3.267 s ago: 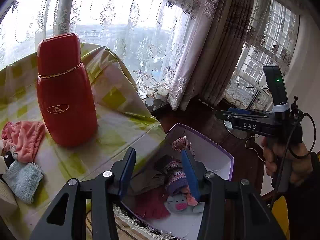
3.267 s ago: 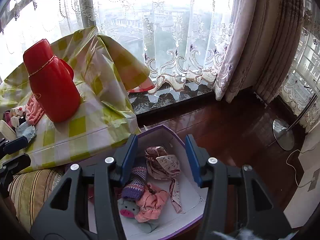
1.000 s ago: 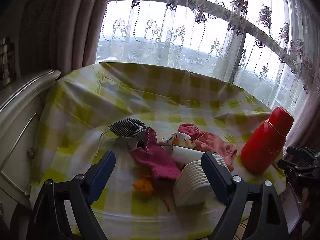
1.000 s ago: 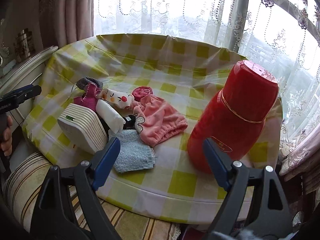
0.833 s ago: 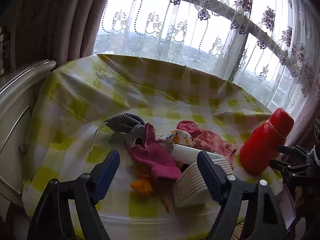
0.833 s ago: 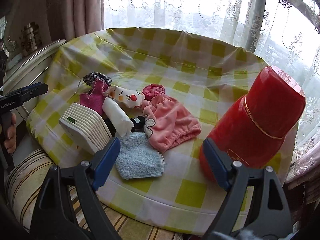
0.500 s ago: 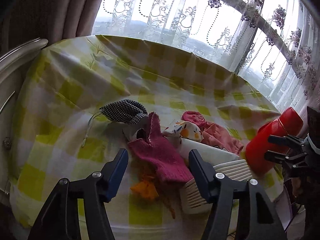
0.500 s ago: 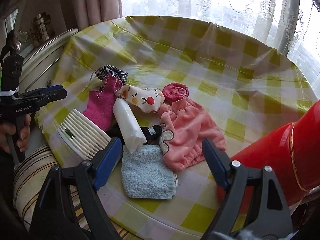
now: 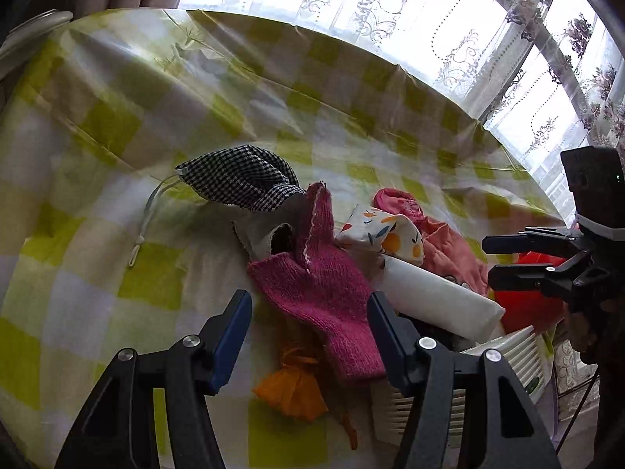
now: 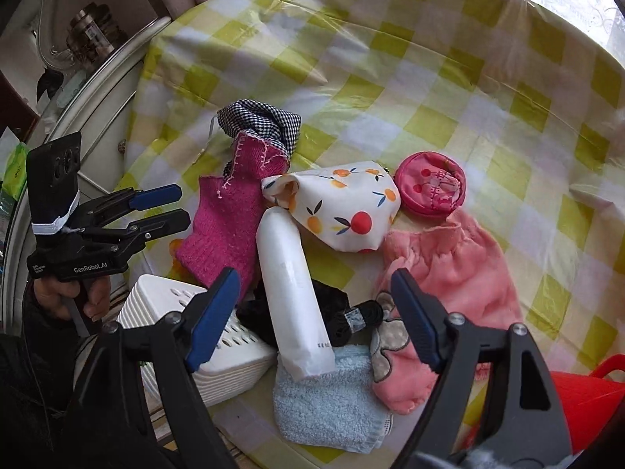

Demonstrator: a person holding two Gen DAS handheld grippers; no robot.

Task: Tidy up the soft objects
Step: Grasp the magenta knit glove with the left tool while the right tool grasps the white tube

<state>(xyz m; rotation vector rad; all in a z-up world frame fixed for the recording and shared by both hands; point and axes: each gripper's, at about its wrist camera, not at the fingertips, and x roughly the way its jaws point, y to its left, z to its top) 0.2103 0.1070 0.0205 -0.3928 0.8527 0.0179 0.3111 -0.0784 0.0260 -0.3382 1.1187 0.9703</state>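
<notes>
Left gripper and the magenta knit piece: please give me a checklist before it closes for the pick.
1. Left gripper empty: ok.
2. Knit piece between its fingers: ok; pads not pressing it yet.
3. Knit piece free on top: cannot tell; it overlaps the checked cloth and orange item.
4. White basket clear of the finger: not ok, right beside it.
5. Right gripper out of the way: ok; empty, jaws closing, over the white tube.

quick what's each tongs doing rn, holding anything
Left tongs: open, empty, above the magenta knit.
Right tongs: open and closing, empty, over the white tube.
</notes>
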